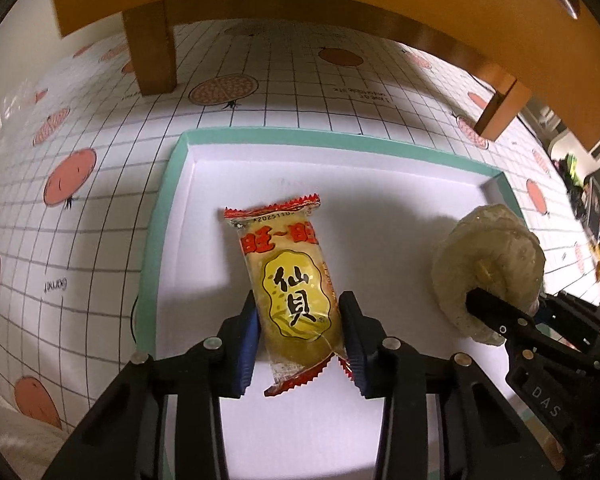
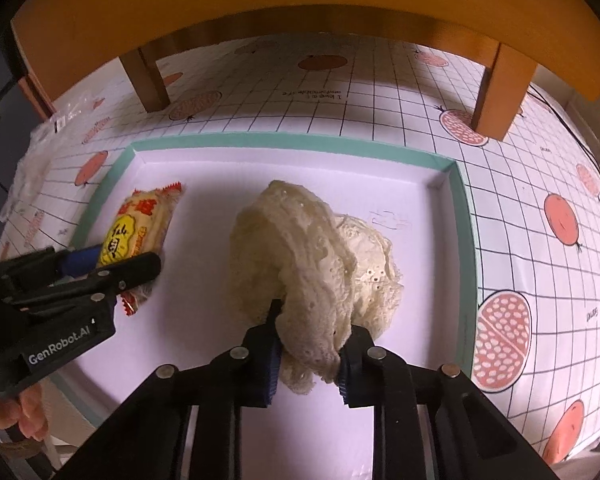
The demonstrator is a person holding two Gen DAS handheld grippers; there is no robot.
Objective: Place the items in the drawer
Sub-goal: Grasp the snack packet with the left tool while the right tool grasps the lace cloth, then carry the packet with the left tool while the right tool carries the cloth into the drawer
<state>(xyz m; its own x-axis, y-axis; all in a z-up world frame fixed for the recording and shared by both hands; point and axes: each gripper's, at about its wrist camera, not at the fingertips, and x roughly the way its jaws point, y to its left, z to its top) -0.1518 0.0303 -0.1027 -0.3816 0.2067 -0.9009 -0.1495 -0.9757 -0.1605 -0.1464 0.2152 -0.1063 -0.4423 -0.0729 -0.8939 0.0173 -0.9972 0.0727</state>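
Cracker packet point(image 1: 292, 280) lengthwise between left tongs point(image 1: 298, 332) (label readable), top seam pointing away

Both grippers angled steeply down, side by side.
Left gripper point(image 1: 298, 328) jaws seemingly pinching; right gripper point(image 2: 308, 350) jaws clamped.

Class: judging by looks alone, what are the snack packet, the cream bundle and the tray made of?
Snack packet: glossy plastic film, going by its glare and crimped serrated ends.
Cream bundle: soft lace-like fabric, with eyelet holes and crumpled folds.
Tray: probably matte cardboard, with thin folded walls and a teal rim.
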